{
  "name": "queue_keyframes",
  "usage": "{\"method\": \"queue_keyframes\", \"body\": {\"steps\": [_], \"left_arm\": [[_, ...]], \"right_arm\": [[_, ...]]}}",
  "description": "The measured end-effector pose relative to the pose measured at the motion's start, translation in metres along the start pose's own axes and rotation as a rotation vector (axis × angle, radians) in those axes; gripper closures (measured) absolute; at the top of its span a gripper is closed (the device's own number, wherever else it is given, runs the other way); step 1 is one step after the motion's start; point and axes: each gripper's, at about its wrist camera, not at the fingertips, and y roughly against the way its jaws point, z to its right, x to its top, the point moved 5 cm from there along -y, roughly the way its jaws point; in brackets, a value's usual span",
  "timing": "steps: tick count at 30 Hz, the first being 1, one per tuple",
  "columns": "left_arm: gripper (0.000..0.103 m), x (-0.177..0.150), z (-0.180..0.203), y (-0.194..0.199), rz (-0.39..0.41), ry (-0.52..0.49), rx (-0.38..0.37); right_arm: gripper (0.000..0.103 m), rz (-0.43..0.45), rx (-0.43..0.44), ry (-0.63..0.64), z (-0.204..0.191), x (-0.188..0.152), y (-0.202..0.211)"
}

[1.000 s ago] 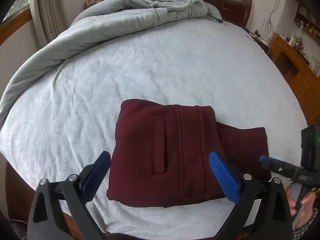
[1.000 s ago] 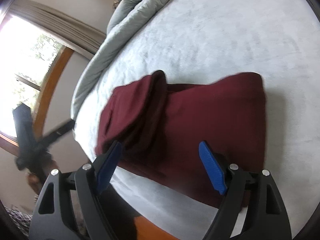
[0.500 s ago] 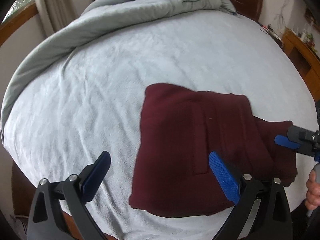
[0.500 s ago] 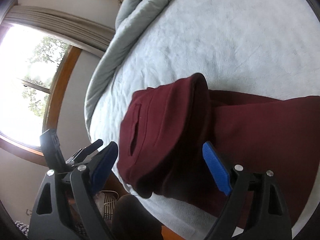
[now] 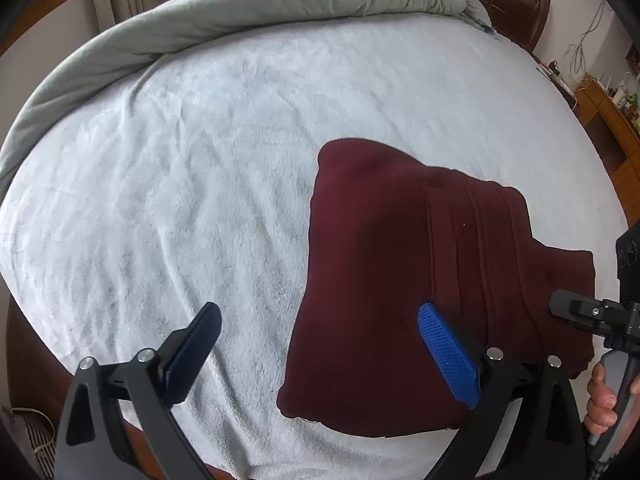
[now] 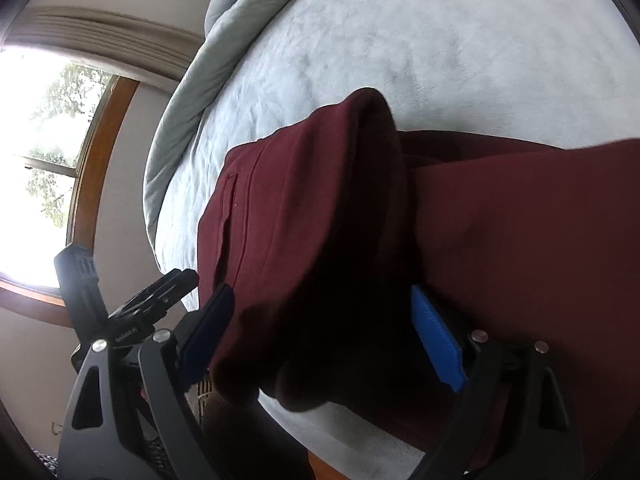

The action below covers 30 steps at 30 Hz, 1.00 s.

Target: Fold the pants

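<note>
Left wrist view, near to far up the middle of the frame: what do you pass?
Left tool with its jaws open, maroon pants, pale blue bed sheet, bunched grey duvet, dark wooden headboard.

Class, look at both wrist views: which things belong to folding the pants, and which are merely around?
Part of the job: maroon pants, left gripper, right gripper.

Merely around: grey duvet, white bed sheet, headboard, window, wooden side cabinet.

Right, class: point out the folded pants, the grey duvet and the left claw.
folded pants (image 5: 384, 280), left wrist view, top layer's middle.
grey duvet (image 5: 248, 12), left wrist view, bunched middle.
left claw (image 5: 320, 356), left wrist view, midway between fingertips.
</note>
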Motion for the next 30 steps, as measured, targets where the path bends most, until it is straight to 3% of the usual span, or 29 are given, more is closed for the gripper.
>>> {"method": "queue_keyframes", "body": {"steps": [4,7,12,14,23,30], "left_arm": [[0.004,-0.001,-0.001,-0.005,-0.009,0.017,-0.021],[0.004,-0.002,0.001,-0.006,-0.007,0.020,-0.019],[0.004,-0.002,0.008,-0.005,-0.008,-0.011,0.006],[0.004,-0.002,0.010,-0.003,-0.002,-0.022,0.007],[0.004,0.000,0.036,0.014,0.033,-0.073,-0.021],[0.004,0.001,0.069,0.020,0.045,-0.126,-0.055]], "right_arm": [[0.014,-0.006,0.001,0.011,0.000,-0.003,0.000],[0.021,-0.060,0.096,0.013,-0.012,-0.007,-0.015],[0.073,-0.075,0.081,0.063,-0.022,-0.009,-0.029],[0.078,-0.057,0.096,0.072,-0.023,-0.008,-0.020],[0.081,0.061,0.046,0.183,-0.037,-0.008,0.044],[0.081,0.134,-0.008,0.195,-0.014,-0.009,0.097]]}}
